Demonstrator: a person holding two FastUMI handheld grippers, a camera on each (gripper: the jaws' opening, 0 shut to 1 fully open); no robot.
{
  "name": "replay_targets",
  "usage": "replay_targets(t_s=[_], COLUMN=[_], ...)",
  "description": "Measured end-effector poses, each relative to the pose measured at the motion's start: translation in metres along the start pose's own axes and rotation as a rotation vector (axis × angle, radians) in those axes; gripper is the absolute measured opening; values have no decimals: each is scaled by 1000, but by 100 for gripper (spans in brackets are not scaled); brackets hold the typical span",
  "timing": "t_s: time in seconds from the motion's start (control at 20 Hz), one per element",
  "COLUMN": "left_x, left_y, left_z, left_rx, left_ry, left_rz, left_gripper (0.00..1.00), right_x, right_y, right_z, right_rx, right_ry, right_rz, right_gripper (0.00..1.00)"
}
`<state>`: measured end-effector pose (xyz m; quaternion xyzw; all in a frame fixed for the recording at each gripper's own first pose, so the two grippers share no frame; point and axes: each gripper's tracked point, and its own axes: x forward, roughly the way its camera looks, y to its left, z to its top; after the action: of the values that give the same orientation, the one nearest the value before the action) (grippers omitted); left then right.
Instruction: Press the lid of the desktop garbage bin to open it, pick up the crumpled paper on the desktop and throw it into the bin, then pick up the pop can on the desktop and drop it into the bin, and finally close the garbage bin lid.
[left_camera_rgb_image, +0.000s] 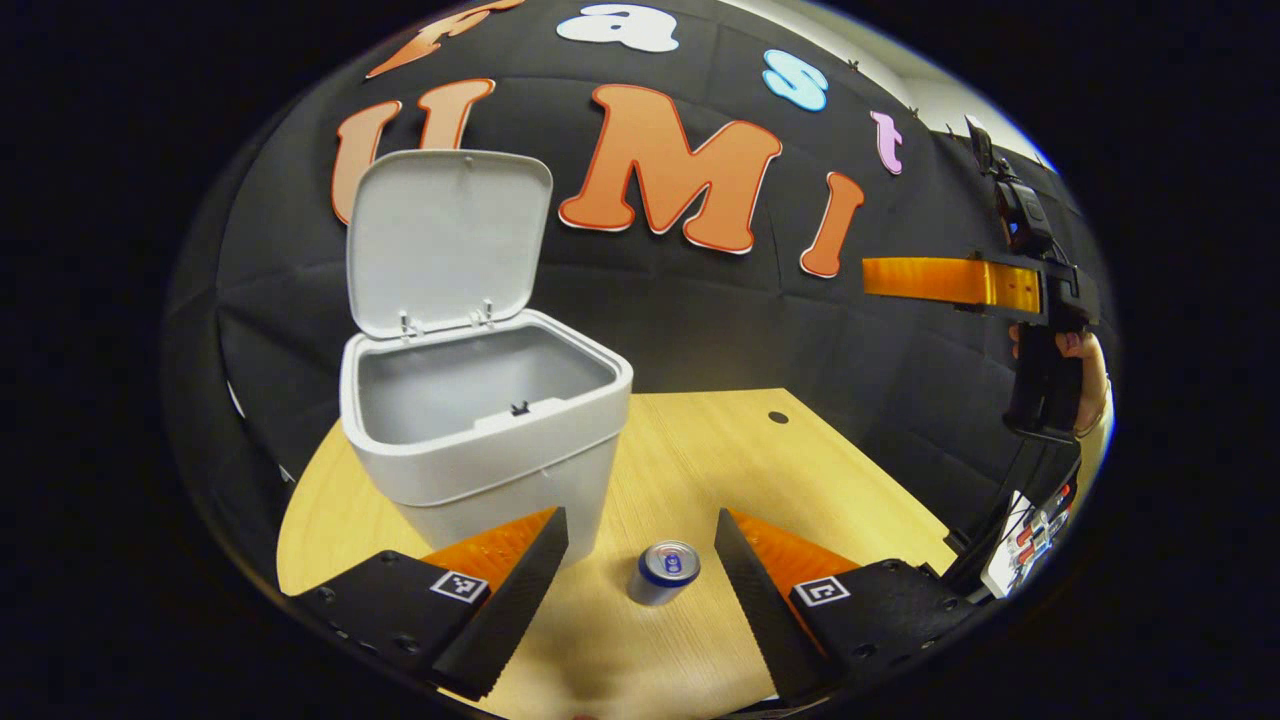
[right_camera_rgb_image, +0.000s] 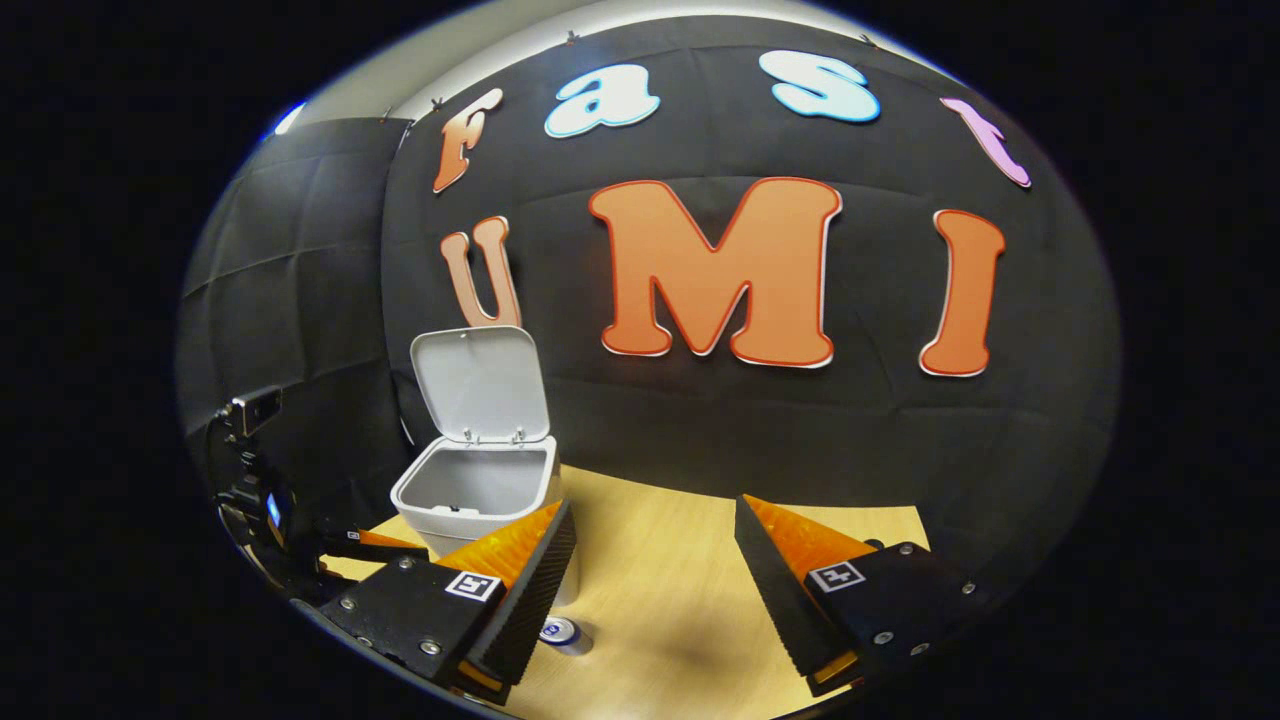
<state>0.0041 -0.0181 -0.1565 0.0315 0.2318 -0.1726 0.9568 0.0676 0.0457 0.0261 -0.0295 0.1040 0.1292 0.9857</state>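
Bin (left_camera_rgb_image: 480, 440) stands lid-up, visible interior bare; pop can (left_camera_rgb_image: 664, 572) beside it.

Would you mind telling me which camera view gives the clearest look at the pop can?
The left gripper view. There the pop can stands upright on the table, whole and unobstructed, between the open fingers of the left gripper. In the right gripper view the pop can is small and partly hidden behind a finger of the right gripper.

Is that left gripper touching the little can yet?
Apart. In the left gripper view the pop can stands upright between the left gripper's open jaws, with bare table showing on both sides.
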Motion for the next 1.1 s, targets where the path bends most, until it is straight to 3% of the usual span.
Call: replay_targets(t_s=[0.5, 1.1], left_x=[64, 125], left_y=[-25, -17], left_z=[-73, -133], left_rx=[55, 77], left_ry=[201, 322], left_rz=[-54, -39], left_gripper=[97, 97], right_x=[-26, -31], right_y=[-53, -92], right_z=[-36, -61], right_rx=[43, 62], right_ry=[60, 122], right_rz=[-96, -162], right_gripper=[96, 96])
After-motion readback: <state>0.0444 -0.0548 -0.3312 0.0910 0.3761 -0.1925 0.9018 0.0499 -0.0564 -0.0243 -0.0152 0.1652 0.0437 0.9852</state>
